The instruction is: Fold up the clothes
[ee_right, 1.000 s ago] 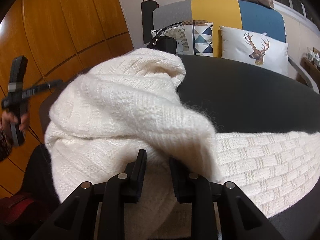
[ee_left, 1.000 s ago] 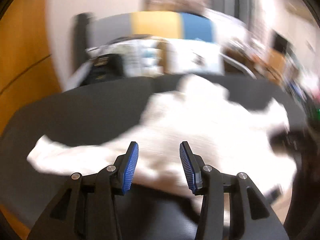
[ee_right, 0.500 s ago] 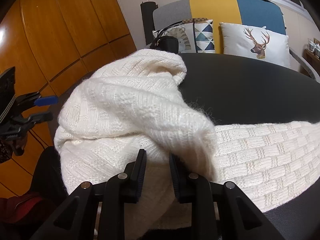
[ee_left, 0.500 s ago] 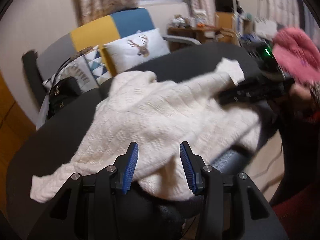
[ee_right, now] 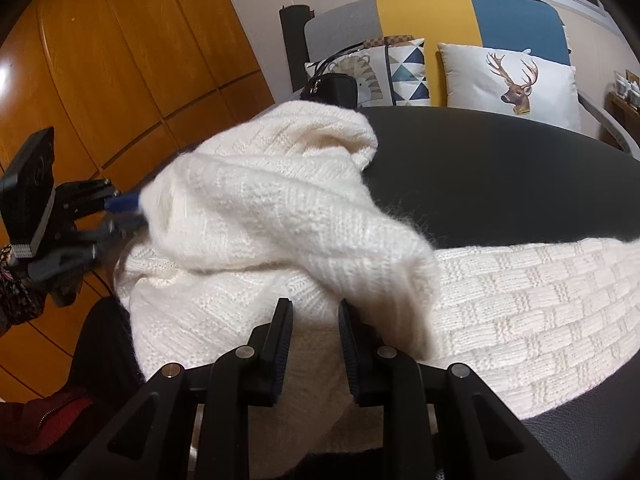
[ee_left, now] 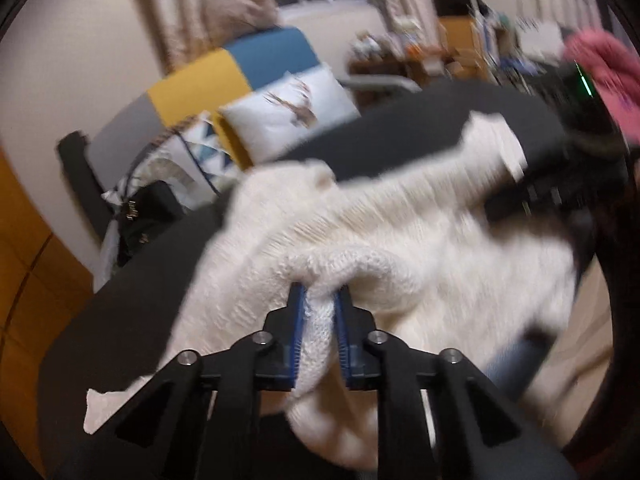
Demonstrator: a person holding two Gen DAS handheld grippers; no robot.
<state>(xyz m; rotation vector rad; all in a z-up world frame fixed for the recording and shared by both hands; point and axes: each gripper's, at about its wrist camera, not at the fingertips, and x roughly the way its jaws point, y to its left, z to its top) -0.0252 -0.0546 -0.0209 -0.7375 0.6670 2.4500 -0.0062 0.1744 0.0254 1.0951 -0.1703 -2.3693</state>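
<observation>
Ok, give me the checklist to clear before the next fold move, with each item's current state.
1. Left tool clamped on the sweater: ok, a knit ridge is pinched between its blue pads.
2. Right tool clamped on the sweater: ok, knit fills the narrow gap between its fingers.
3. Sweater supported on the black table: not ok, its near edge hangs over the rim.
4. Fabric lying flat: not ok, a thick fold is bunched up between the two tools.
5. Sleeve positions known: cannot tell, the left wrist view is blurred.
6. Table beyond the sweater free: ok, bare surface shows up to the deer cushion.
</observation>
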